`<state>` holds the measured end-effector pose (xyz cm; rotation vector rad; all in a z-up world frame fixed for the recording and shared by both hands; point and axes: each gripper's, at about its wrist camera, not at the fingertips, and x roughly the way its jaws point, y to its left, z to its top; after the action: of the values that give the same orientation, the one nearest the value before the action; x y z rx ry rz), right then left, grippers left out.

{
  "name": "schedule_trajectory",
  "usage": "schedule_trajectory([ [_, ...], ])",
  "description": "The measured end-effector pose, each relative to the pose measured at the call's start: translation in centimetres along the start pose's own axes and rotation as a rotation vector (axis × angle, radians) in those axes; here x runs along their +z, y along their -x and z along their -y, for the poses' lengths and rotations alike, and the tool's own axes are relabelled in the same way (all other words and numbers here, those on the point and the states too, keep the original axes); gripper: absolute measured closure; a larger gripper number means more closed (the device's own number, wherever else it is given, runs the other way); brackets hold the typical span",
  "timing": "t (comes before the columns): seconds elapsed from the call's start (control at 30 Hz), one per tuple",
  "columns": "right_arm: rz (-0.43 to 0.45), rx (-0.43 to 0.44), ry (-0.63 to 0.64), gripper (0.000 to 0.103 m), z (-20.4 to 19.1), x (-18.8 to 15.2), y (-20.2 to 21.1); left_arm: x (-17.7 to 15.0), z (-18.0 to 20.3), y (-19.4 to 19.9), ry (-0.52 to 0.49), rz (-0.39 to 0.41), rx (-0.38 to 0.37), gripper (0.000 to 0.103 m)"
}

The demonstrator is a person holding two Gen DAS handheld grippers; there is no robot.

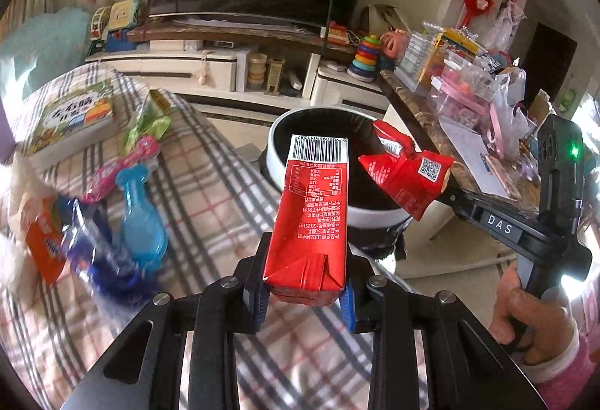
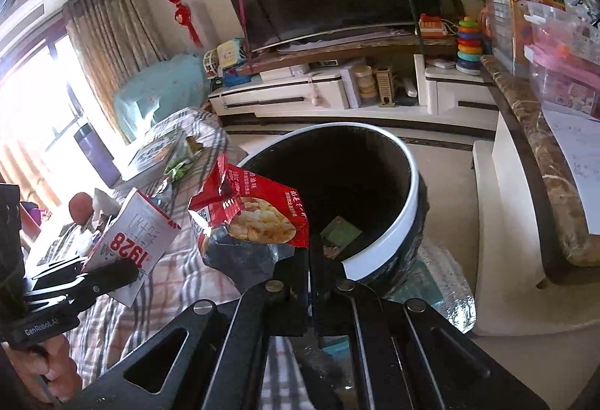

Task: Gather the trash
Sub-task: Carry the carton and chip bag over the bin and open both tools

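My left gripper [image 1: 305, 292] is shut on a red drink carton [image 1: 313, 215], held upright over the checked cloth near the bin. In the right wrist view the same carton [image 2: 131, 241] shows its white side at the left. My right gripper [image 2: 309, 260] is shut on a red snack bag [image 2: 255, 211], held at the rim of the white bin [image 2: 393, 222]; from the left wrist view this bag [image 1: 408, 174] hangs over the bin [image 1: 277, 132]. The bin has a black liner with some wrappers [image 2: 339, 234] at its bottom.
On the checked cloth [image 1: 210, 185] lie a blue wrapper [image 1: 140, 219], a pink wrapper [image 1: 123, 166], a green wrapper [image 1: 148, 123], an orange packet [image 1: 45, 245] and a book [image 1: 71, 117]. A cluttered marble-edged table [image 2: 540, 155] stands right of the bin. A TV cabinet [image 2: 318, 91] runs along the back.
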<state>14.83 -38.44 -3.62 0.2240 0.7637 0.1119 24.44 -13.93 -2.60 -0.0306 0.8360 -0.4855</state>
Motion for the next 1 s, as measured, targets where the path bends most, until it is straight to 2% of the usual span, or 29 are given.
schedule_trajectory([
  [0.5, -0.012, -0.045, -0.012, 0.103, 2.9, 2.3, -1.3, 3.2, 2.2, -3.6, -0.044, -0.013, -0.002, 0.074],
  [1.0, -0.044, -0.066, 0.011, 0.102, 3.7, 3.3, -3.3, 5.5, 2.8, -6.9, -0.059, -0.034, 0.012, 0.074],
])
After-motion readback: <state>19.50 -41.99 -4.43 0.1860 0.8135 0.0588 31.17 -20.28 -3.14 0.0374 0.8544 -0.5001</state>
